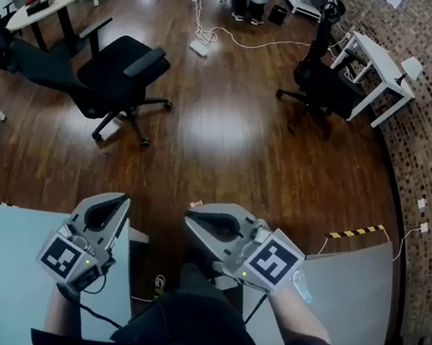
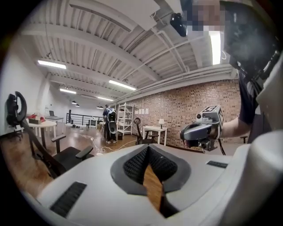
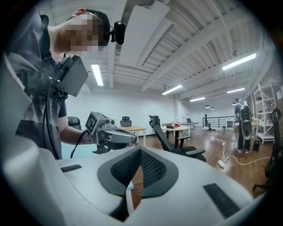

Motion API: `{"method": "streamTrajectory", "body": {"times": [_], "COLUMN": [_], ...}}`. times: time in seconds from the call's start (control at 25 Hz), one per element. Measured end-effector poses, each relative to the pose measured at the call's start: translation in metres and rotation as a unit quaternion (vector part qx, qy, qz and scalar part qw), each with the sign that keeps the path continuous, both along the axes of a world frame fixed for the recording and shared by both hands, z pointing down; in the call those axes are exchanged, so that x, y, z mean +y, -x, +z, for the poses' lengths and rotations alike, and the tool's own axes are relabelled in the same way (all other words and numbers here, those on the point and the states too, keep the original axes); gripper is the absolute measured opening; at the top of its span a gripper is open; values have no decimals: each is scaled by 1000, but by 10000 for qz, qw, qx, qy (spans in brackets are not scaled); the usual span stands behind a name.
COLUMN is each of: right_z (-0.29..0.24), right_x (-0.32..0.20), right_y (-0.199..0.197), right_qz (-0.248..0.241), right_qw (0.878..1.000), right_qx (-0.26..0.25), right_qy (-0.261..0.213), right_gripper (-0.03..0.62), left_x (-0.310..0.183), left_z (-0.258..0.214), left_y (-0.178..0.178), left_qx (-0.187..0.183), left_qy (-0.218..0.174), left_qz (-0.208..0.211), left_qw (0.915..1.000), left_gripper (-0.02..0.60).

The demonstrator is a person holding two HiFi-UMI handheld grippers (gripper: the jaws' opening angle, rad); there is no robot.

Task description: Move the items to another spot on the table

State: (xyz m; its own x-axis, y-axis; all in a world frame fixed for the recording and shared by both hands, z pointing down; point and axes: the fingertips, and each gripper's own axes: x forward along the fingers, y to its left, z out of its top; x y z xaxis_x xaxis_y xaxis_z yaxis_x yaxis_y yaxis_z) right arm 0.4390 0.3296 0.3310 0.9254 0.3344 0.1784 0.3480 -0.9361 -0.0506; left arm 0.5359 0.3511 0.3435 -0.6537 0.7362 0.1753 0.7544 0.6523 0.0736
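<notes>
The head view looks from above the person steeply down. It sits close over the left gripper [image 1: 116,202] and the right gripper [image 1: 195,219]. The wooden floor [image 1: 222,136] and black office chairs [image 1: 121,79] lie farther out, and pale tabletop [image 1: 7,256] fills the bottom corners.

The left gripper view sits low, right behind its own jaws. It faces about level across the room toward the brick wall [image 2: 185,103], with the right gripper near at its right.

The right gripper view sits likewise behind its own jaws but is angled more leftward. It catches the left gripper and the person [image 3: 35,88] close at its left.

All three views share the wooden floor and black office chairs.
</notes>
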Motion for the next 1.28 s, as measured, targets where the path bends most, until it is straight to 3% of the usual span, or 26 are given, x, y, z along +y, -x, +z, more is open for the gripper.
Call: {"method": "streamTrajectory", "body": {"times": [0.16,0.4,0.52,0.6,0.8,0.96,1.12,1.28], "right_z": [6,5,10,17,18,16,12,10], "right_x": [44,113,141,154,192,224,253,273], "right_y": [19,56,76,86,78,66,62,65], "right_qz": [152,287,409,425,413,523,964,1366], "right_qw": [9990,9970,9963,9961,9937,9946,9930,9901], "right_qx": [350,680,744,777,995,873,667,326], "right_qy": [-222,231,149,-4,-304,-200,-134,39], "right_gripper": [-3,-3,-3,-3,-5,-5,-5,-5], "left_x": [49,108,136,151,183,214,252,281], "left_z": [-2,-3,-2,-4,-12,-9,-13,-10], "left_y": [-2,16,36,49,50,37,47,75], "left_qx": [-41,190,84,134,130,12,-220,-442], "left_qy": [-227,-215,-496,-477,-387,-364,-277,-262], "left_qz": [-177,-89,-138,-140,-65,85,681,1605], "left_qw": [9996,9995,9986,9987,9991,9993,9971,9857], "left_gripper": [10,9,9,9,10,9,9,9]}}
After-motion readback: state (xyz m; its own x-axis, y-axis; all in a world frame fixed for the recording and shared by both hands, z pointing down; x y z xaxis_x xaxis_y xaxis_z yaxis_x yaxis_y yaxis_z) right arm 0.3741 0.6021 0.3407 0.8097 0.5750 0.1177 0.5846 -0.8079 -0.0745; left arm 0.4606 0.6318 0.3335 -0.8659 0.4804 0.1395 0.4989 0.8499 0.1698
